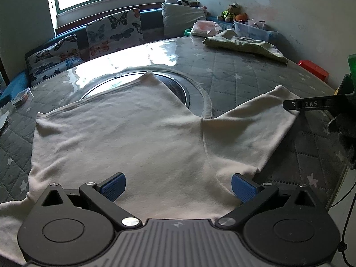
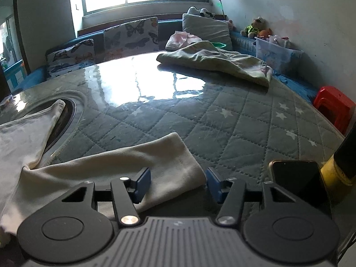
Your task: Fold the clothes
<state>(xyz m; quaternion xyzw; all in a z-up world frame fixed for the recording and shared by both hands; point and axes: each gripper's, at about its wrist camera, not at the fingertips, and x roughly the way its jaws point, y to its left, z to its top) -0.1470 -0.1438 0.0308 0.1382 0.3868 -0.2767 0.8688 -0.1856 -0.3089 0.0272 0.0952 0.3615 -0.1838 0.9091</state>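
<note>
A cream long-sleeved top [image 1: 124, 138] lies spread flat on the quilted grey table cover [image 1: 244, 75]. Its right sleeve [image 1: 255, 129] points to the right; it also shows in the right wrist view [image 2: 124, 166]. My left gripper [image 1: 178, 188] is open just above the top's near edge, holding nothing. My right gripper [image 2: 178, 183] is open with its blue pads on either side of the sleeve's cuff end, low over the table. One of its fingers [image 1: 311, 104] shows at the right edge of the left wrist view.
A crumpled pale green garment [image 2: 213, 62] lies at the table's far right. A round dark inset [image 1: 175, 86] sits in the table's middle, partly under the top. A phone [image 2: 298, 178] lies at the near right edge. A red stool [image 2: 333, 106] stands right; cushions [image 2: 131, 35] line the bench.
</note>
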